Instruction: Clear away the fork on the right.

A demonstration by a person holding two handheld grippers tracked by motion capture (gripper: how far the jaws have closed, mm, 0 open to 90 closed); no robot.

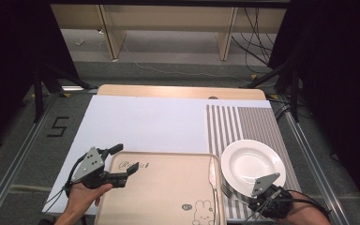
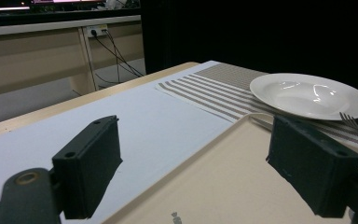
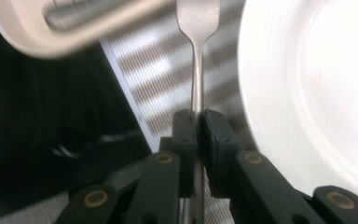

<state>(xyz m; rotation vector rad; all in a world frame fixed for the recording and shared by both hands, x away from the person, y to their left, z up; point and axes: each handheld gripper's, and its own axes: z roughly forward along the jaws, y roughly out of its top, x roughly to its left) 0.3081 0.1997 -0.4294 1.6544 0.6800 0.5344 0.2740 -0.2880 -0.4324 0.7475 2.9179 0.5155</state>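
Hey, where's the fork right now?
The fork is clamped by its handle in the right gripper, low on the right in the high view, over the striped placemat between the beige tray and white plate.

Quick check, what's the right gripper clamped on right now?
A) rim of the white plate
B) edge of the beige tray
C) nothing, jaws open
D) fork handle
D. In the right gripper view the right gripper has its jaws shut on the thin handle of the fork, with the white plate beside it and untouched.
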